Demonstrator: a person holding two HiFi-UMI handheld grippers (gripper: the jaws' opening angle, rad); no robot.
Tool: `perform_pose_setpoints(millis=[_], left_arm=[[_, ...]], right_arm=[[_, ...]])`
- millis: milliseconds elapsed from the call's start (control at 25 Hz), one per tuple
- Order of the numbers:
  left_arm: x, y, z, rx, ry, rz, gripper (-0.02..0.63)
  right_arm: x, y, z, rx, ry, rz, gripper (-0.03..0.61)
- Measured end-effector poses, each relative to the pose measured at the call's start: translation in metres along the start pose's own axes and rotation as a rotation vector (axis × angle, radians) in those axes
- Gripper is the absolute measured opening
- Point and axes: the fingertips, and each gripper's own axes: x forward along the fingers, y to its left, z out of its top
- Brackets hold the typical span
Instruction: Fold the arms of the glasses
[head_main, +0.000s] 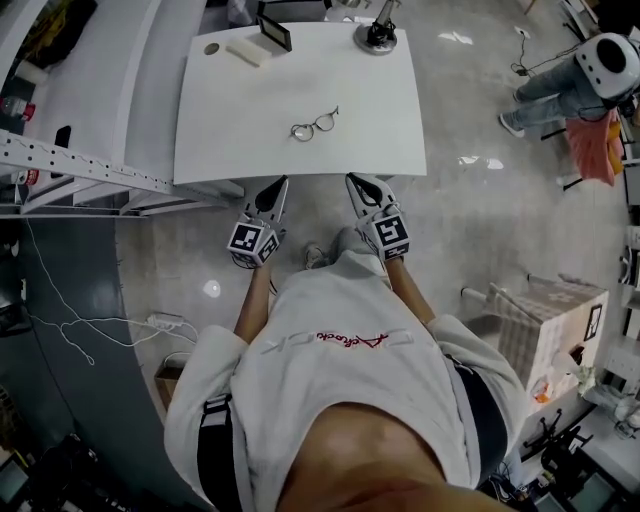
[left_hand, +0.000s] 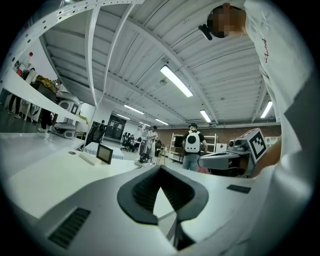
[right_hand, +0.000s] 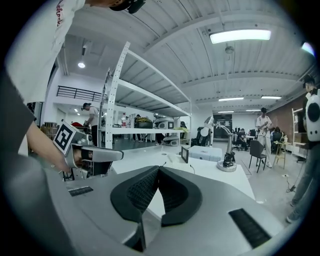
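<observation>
Head view: thin-rimmed glasses (head_main: 314, 125) with round lenses, one arm visibly extended, lie mid-table on the white table (head_main: 220, 130), well apart from the left gripper (head_main: 282, 184) and right gripper (head_main: 352, 180) at its near edge; left gripper view: jaws together, empty; right gripper view: jaws likewise closed on nothing.

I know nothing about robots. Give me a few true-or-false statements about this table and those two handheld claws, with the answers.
1. The glasses lie on the white table. True.
2. The left gripper holds the glasses. False: it is shut and empty, at the table's near edge, apart from them.
3. The right gripper has its jaws closed. True.
4. The small screen lies right beside the glasses. False: it stands at the table's far edge.
</observation>
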Motion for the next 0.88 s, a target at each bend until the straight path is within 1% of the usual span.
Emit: perform_pose_setpoints(millis=[280,480,680,880], left_arm=[[0.002,0.008,-0.009,-0.012,0.027,0.021,0.015],[0.010,0.016,-0.011,-0.019,0.043,0.039,0.015],[0.026,0.024,-0.011,-0.020,0.053,0.045,0.015],[0.047,0.028,-0.006,-0.022,0.069,0.046,0.015]], right_arm=[[0.007,-0.004,-0.006,0.025,0.015,0.012,0.032],[0.018,-0.017,-0.009,0.031,0.020,0.018,0.032],[0.031,-0.031,-0.010,0.041,0.026,0.034,0.032],[0.047,-0.055,-0.006,0.045,0.027,0.056,0.032]])
